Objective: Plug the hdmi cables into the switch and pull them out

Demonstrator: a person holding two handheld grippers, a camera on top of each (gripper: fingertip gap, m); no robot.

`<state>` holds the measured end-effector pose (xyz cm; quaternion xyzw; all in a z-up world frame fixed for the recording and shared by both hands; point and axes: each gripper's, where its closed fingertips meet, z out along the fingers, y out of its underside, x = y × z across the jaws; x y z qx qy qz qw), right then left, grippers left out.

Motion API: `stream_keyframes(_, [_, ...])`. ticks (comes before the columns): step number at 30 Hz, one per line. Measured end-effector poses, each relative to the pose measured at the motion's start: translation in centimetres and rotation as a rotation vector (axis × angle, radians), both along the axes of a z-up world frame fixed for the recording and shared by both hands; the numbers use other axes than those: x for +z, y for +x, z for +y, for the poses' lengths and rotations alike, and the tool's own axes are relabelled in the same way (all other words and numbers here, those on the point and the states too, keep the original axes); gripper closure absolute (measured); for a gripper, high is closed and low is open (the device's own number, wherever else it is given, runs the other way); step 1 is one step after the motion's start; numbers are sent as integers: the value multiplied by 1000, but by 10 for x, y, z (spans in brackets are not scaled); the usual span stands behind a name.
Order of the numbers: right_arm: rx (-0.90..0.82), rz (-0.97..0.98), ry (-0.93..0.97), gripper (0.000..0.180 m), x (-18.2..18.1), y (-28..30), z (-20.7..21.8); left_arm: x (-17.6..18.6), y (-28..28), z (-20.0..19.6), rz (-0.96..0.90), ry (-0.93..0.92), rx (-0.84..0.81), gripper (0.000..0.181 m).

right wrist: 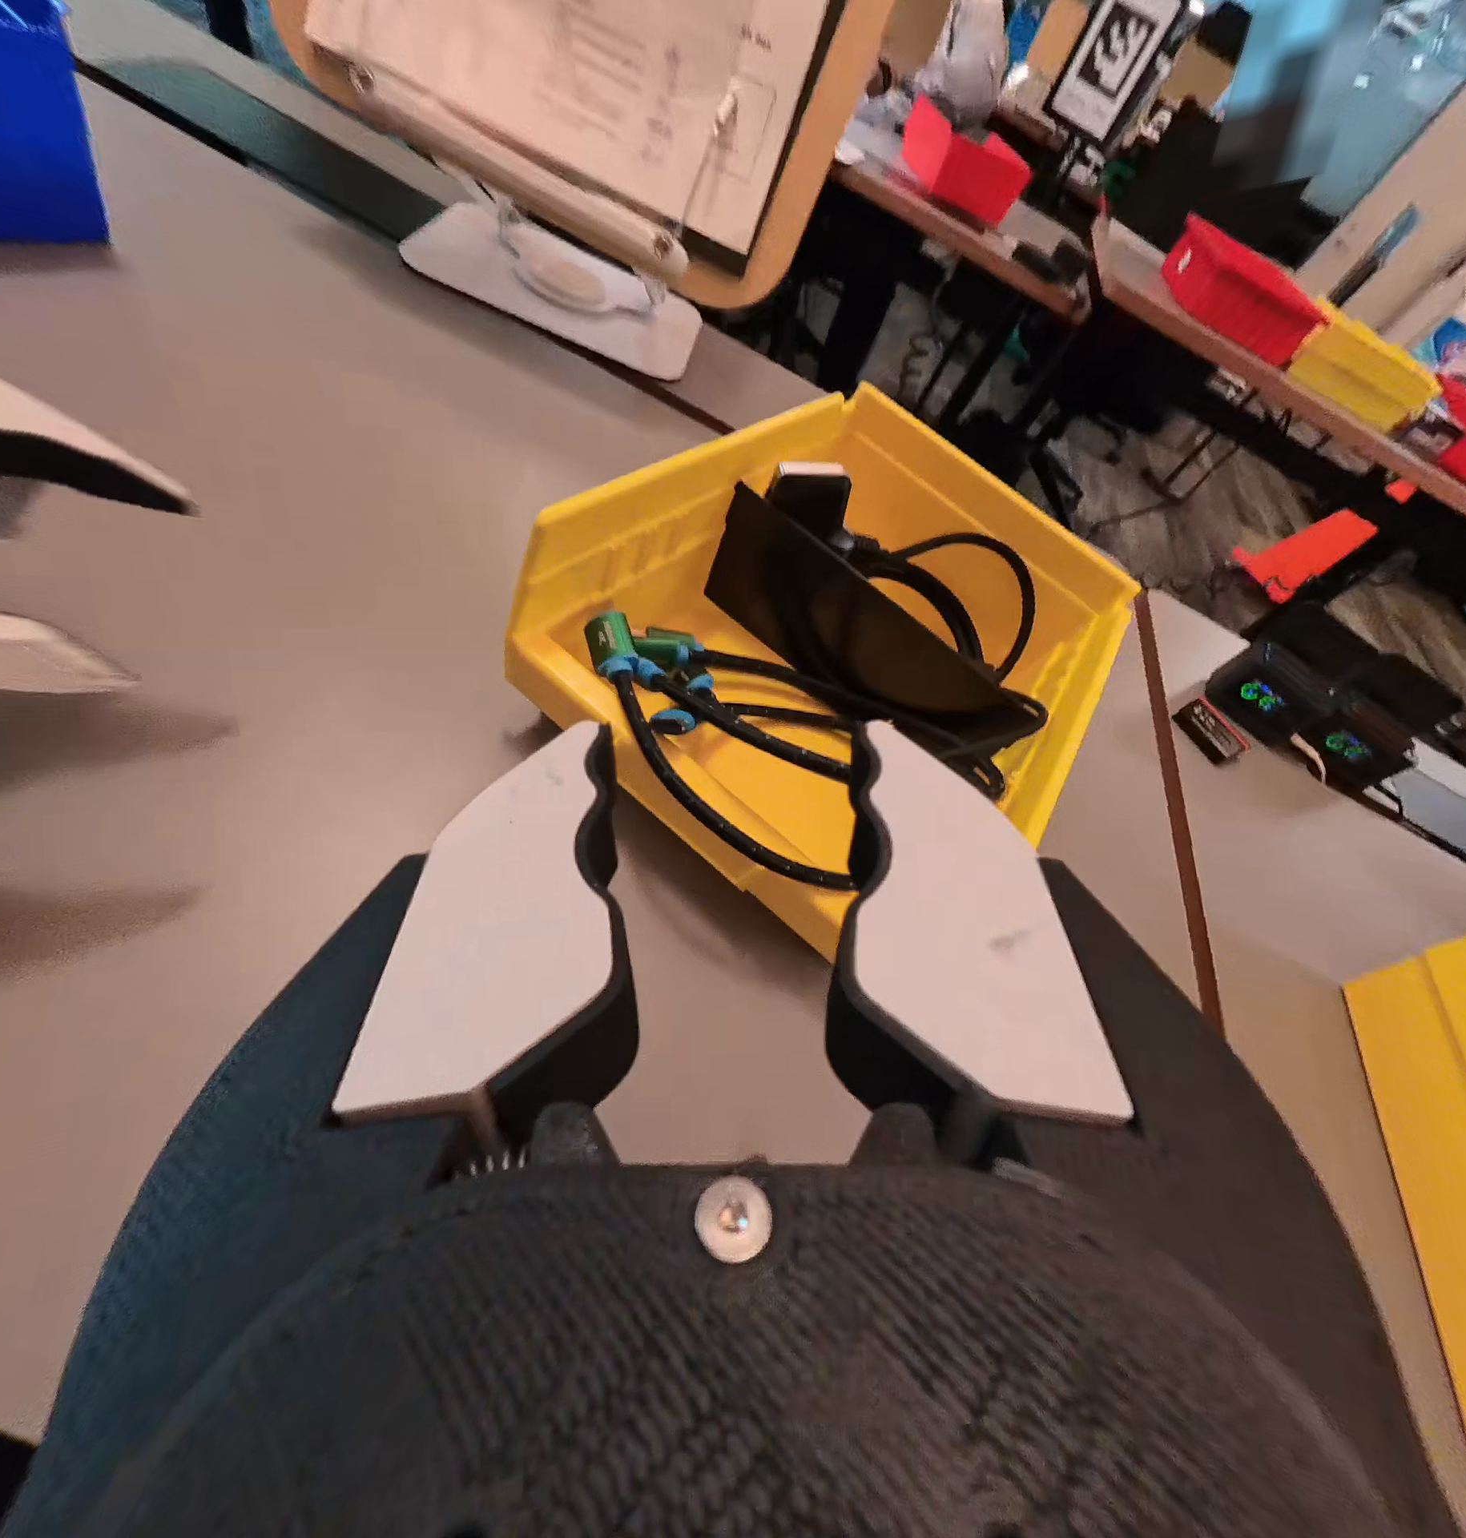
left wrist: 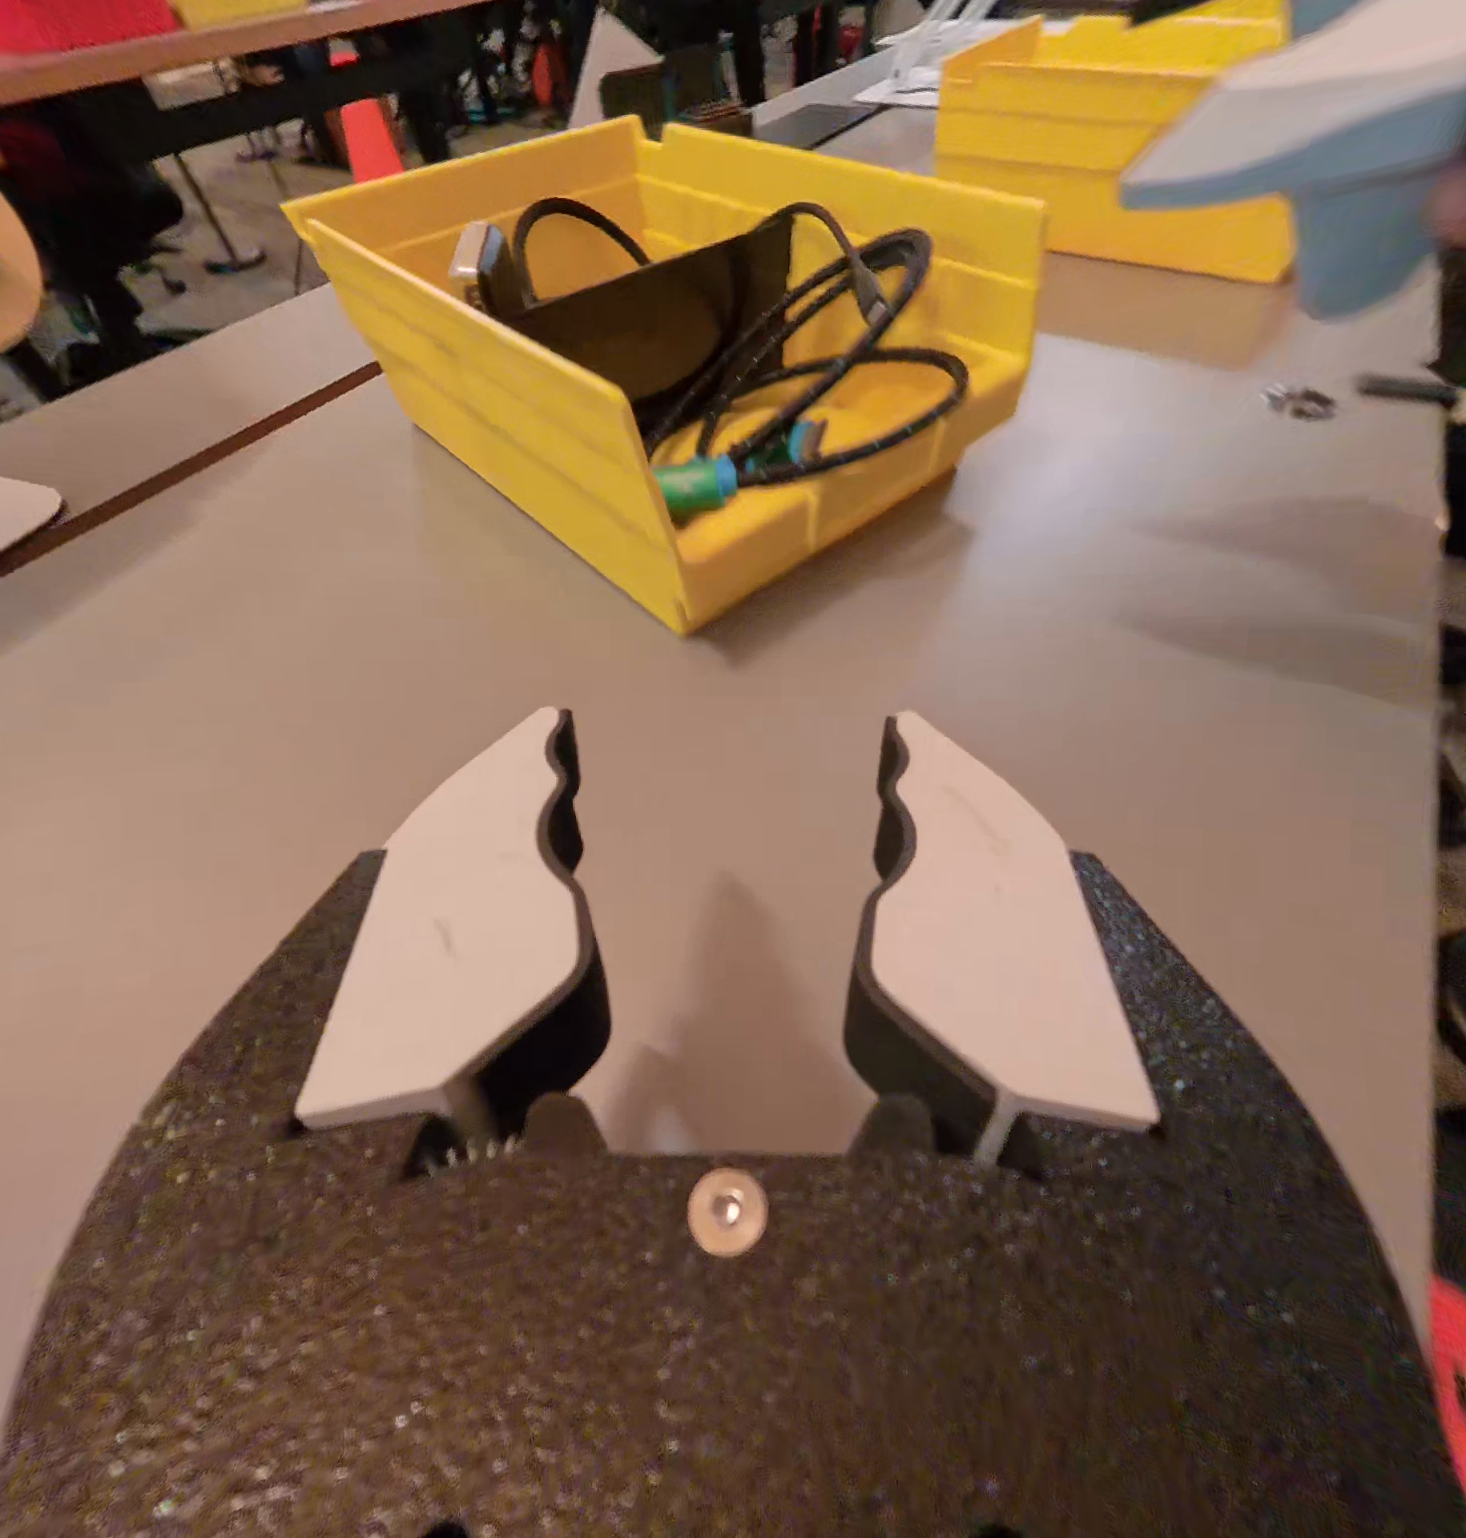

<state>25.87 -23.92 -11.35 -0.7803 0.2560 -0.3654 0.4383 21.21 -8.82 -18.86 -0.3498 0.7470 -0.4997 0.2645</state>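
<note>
Hovering both claws empty, jaws apart: left claw over bare worktop, right claw at the yellow bin. HDMI cables and switch lie unplugged inside; I judge everything remains undone.

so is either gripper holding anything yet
Nothing is held. The left gripper and right gripper are both open and empty; the cables lie in the yellow bin.
</note>
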Motion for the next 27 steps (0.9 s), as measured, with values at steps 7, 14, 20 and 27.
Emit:
stream_keyframes(7, [-53,24,99,113,5,11,-6,12,97,-37,-35,-25,239,114])
stream_keyframes(14, [-496,44,224,101,-41,67,-87,3,133,-32,-31,16,346,136])
stream_keyframes(20, [-370,242,393,167,-94,84,-75,-2,128,-40,-39,56,271,168])
stream_keyframes(27, [-254,303,206,172,-91,61,-38,0,83,2,-128,116,367,168])
